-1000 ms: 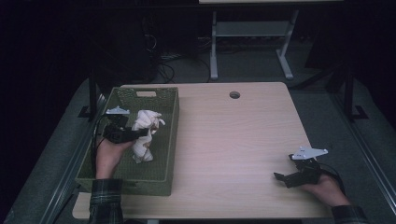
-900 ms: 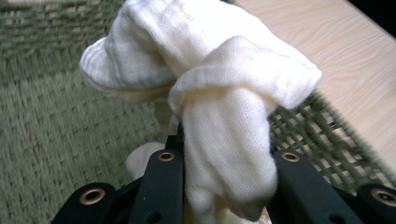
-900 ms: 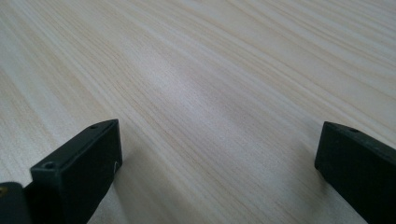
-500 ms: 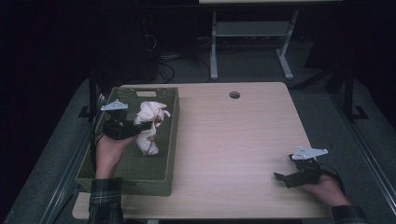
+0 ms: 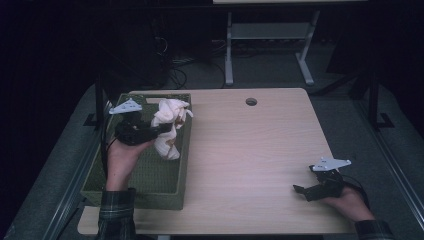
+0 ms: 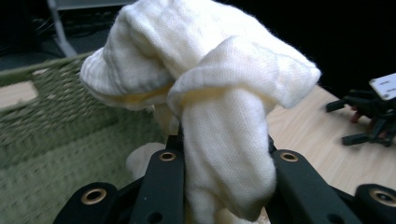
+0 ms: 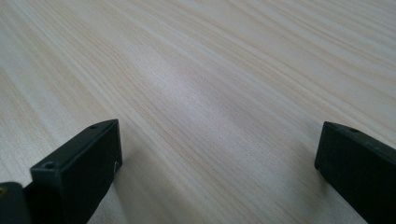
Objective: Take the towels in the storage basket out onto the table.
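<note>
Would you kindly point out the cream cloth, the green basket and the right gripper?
cream cloth (image 6: 224, 140), left gripper view, hanging fold between jaws.
green basket (image 5: 150, 177), high view, woven floor.
right gripper (image 5: 306, 186), high view, between its fingertips.

Your bench (image 5: 240, 150) has a pale wood-grain top, rectangular with rounded corners, and a round cable hole (image 5: 251, 101) near its far edge, about midway along. A green woven basket (image 5: 150, 187) sits directly on the top at your left side, its long walls running from the near edge towards the far edge. Your right tongs (image 5: 306, 192) rest on the bench near the near right corner, with your hand on them. In the right gripper view, bare wood grain lies between their two black jaws, which stand wide apart.
</note>
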Action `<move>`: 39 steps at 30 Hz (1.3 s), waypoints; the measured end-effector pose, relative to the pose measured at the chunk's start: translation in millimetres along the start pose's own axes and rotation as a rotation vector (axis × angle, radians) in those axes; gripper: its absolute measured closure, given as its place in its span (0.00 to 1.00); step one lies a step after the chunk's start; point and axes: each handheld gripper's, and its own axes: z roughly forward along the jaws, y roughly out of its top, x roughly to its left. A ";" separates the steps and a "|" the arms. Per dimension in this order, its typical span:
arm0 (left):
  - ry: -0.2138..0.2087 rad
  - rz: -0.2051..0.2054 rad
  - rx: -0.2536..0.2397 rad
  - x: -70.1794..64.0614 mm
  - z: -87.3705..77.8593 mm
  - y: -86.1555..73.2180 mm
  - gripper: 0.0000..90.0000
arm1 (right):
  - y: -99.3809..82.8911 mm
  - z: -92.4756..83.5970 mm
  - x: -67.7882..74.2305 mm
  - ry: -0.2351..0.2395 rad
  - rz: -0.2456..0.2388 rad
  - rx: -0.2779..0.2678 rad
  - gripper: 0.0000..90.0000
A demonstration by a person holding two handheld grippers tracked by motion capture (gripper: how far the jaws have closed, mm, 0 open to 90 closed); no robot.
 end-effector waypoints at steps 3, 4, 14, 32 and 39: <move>-0.019 0.020 -0.010 -10.0 4.6 7.2 0.81 | -0.1 0.2 0.1 0.001 0.001 -0.003 0.00; -0.019 0.020 -0.010 -10.0 4.6 7.2 0.81 | -0.1 0.2 0.1 0.001 0.001 -0.003 0.00; -0.076 0.069 -0.041 -36.2 16.9 24.1 0.81 | 0.0 0.0 0.0 0.000 0.000 0.000 0.00; -0.216 0.145 -0.012 -79.6 62.8 40.5 0.81 | 0.0 0.0 0.0 0.000 0.000 0.000 0.00; -0.275 0.169 0.021 -96.3 88.5 39.9 0.81 | -0.1 0.2 0.1 0.001 0.001 -0.002 0.00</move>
